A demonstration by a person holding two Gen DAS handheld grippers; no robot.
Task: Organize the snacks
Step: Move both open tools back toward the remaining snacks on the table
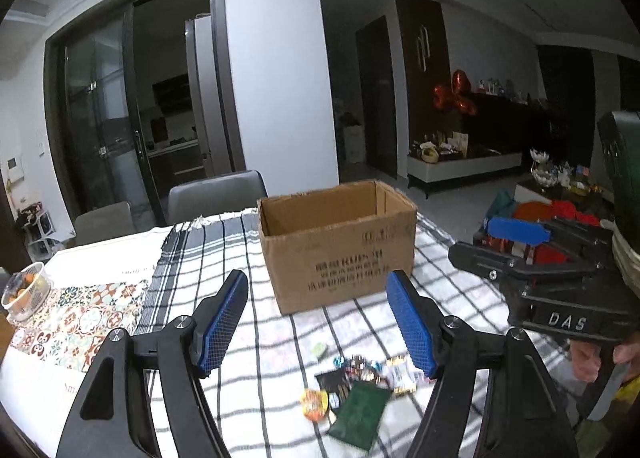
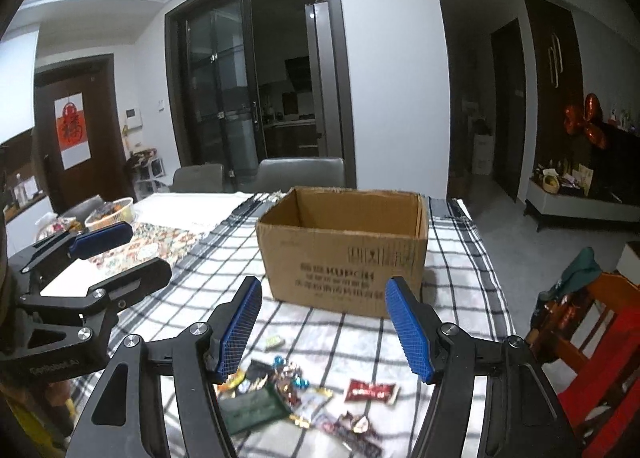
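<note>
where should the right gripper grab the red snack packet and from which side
Take the red snack packet across its narrow width near the middle, coming straight down from above with the right gripper. It lies flat on the checked cloth, apart from the pile, so only its long edges offer a pinch.

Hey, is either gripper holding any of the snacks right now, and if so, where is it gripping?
Nothing is held. The left gripper and right gripper both stand open and empty above the snack pile.
</note>
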